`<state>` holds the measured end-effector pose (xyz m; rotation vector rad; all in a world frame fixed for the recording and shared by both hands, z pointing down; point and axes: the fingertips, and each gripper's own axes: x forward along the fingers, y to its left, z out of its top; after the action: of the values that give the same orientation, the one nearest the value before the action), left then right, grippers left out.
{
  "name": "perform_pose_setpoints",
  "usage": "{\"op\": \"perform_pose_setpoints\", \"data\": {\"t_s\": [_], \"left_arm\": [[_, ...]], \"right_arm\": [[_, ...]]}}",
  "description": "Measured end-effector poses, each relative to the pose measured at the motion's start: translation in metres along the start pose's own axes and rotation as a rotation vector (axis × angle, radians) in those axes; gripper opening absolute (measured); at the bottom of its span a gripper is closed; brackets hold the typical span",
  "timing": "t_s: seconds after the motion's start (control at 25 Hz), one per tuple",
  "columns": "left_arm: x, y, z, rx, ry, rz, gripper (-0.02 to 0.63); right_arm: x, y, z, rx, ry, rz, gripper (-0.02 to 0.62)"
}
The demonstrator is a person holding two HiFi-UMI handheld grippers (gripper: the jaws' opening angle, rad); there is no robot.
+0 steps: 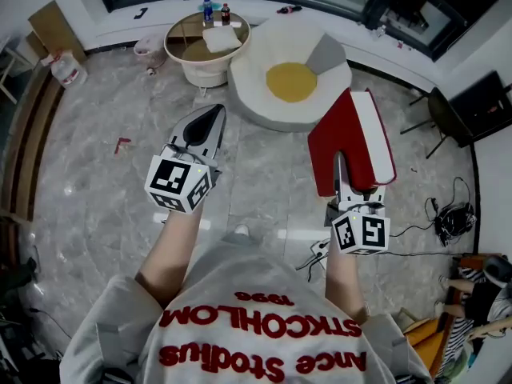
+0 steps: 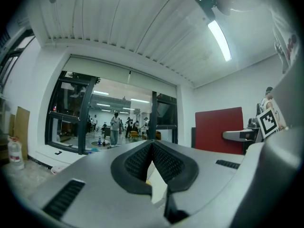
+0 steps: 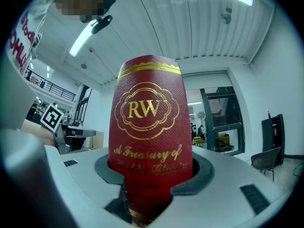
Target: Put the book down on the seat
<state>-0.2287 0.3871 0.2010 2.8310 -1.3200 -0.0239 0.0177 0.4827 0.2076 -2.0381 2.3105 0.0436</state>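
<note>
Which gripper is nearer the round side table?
Left. The left gripper is straight below the round side table in head view; the right gripper, holding the book, is farther right.

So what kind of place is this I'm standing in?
Likely an office or studio lounge: a round white armchair with a yellow cushion, a small round side table holding bottles, and a black-framed glass partition with people beyond.

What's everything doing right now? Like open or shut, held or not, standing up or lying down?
book, closed, held in the air, not on the seat.
right tool, shut on the book.
left tool, shut, holding nothing.
seat, no book on it yet.
two bottles, standing upright on the round table.
</note>
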Motion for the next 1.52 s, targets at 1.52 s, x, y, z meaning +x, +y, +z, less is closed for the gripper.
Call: {"op": "perform_pose_setpoints", "data": {"t_s": [1.52], "left_arm": [[0.186,0.104,-0.026,-0.001,0.044,0.034,0.014]], "right_arm": [[0.227,-0.063,-0.026,0.023,0.025,0.075,0.258]]}}
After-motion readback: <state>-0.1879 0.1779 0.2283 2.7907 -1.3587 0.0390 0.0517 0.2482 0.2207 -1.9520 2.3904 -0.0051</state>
